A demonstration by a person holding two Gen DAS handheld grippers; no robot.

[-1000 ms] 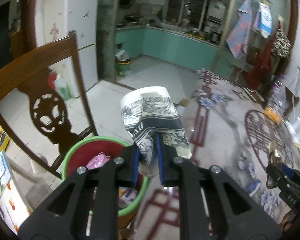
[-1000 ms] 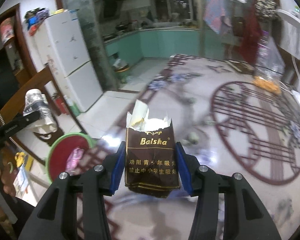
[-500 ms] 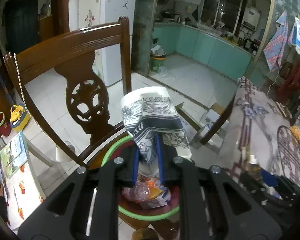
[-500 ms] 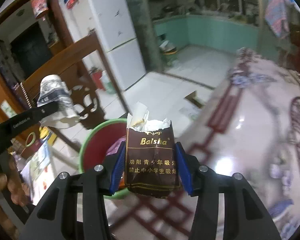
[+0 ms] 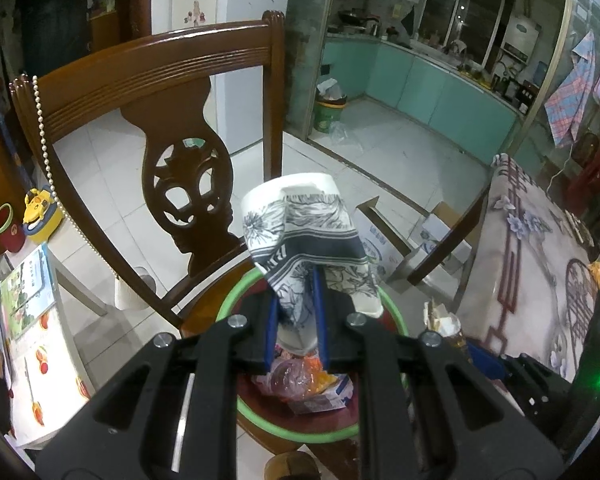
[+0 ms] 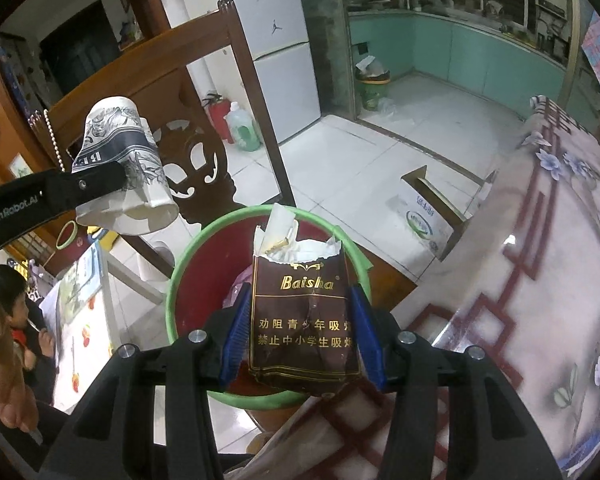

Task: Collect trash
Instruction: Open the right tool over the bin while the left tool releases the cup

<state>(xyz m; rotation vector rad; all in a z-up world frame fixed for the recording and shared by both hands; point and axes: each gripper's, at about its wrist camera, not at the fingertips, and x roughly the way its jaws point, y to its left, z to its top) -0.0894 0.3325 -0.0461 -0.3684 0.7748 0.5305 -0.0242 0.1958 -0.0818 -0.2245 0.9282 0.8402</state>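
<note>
My left gripper [image 5: 294, 320] is shut on a crushed paper cup [image 5: 304, 232] with a dark floral print, held above the green-rimmed red trash bin [image 5: 396, 320]. The right wrist view shows the same cup [image 6: 120, 168] pinched by the left gripper [image 6: 112, 178] to the left of the bin [image 6: 184, 256]. My right gripper [image 6: 302, 324] is shut on a torn brown cigarette pack [image 6: 300, 312] marked Baisha, hovering over the bin's near rim. Wrappers [image 5: 300, 384] lie inside the bin. The pack's torn top [image 5: 440, 320] shows at lower right in the left wrist view.
A carved wooden chair [image 5: 180, 128] stands just behind the bin, which rests on its seat. The floral table [image 6: 540, 264] is at the right. A cardboard box [image 6: 428, 208] lies on the tiled floor. A person [image 6: 12, 312] sits at lower left beside a small table [image 5: 28, 340].
Both grippers have swung left from over the table to above the bin, each still holding its piece of trash. The bin now sits under both, and the chair back fills the left view.
</note>
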